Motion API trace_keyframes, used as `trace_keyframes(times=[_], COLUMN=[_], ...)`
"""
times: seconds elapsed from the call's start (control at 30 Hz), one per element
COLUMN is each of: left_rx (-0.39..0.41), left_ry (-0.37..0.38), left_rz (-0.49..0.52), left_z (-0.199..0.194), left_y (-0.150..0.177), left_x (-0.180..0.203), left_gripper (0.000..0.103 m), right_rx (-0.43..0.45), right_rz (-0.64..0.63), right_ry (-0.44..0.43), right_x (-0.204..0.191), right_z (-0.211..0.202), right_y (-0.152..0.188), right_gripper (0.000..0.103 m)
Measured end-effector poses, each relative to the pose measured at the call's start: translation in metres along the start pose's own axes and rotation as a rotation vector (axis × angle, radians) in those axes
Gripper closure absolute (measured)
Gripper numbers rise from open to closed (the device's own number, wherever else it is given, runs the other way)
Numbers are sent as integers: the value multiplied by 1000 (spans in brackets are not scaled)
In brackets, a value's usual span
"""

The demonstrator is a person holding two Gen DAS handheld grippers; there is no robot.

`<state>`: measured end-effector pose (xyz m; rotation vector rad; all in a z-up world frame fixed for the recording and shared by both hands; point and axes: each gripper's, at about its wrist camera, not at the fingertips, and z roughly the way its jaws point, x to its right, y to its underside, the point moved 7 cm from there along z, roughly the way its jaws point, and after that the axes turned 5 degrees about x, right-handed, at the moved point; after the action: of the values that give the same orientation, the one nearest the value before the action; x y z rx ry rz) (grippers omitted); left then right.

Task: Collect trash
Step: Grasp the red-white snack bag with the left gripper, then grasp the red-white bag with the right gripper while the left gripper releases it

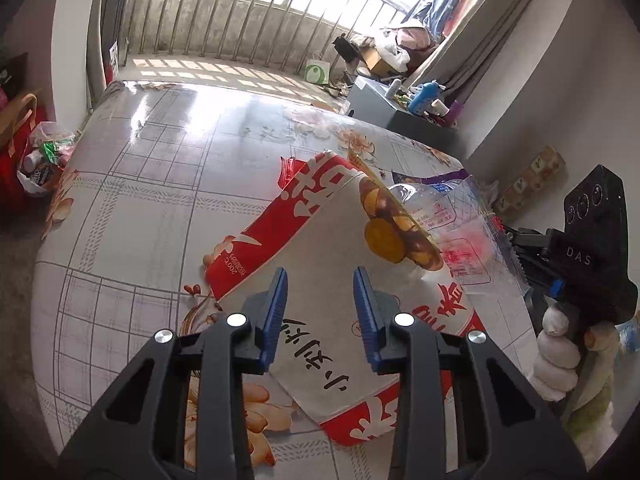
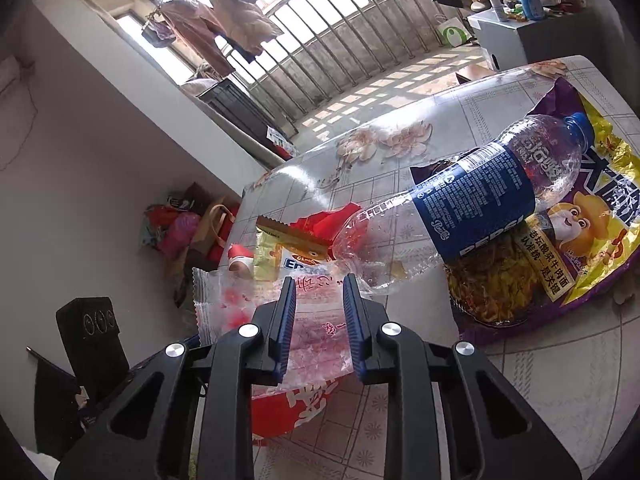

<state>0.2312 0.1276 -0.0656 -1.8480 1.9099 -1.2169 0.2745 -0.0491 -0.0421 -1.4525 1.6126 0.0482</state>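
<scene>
A home: hanging laundry (image 2: 224, 12), barred balcony railing (image 1: 248, 20).

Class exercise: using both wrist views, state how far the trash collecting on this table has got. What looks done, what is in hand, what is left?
Done: nothing visibly cleared.

In hand: the left gripper straddles the large red-and-white printed bag; the right gripper straddles the clear crinkled plastic wrapper. Neither visibly pinches yet.

Left: the clear Pepsi bottle with blue label, the purple-and-yellow noodle packet and the small yellow snack wrapper remain on the floral tablecloth.

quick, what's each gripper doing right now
left gripper: open above the red and white snack bag.
right gripper: open, clear plastic wrapper between its fingers.
</scene>
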Motion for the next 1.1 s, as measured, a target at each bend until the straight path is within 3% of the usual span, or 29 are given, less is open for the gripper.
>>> trace_keyframes(times=[0.17, 0.43, 0.77, 1.0, 1.1], left_rx=[-64, -101, -129, -174, -195], left_ry=[12, 120, 213, 249, 255], left_rz=[1, 7, 89, 183, 207], left_z=[20, 6, -20, -4, 2], left_y=[14, 31, 54, 76, 86], left_x=[1, 20, 69, 112, 123], left_gripper=[78, 81, 81, 81, 81], right_rx=[-113, -190, -142, 7, 103], right_rz=[25, 79, 262, 293, 291], right_ry=[-55, -183, -309, -170, -87], right_x=[-2, -13, 7, 60, 83], right_z=[32, 24, -36, -98, -133], right_y=[12, 38, 68, 60, 50], right_gripper=[86, 90, 90, 90, 79])
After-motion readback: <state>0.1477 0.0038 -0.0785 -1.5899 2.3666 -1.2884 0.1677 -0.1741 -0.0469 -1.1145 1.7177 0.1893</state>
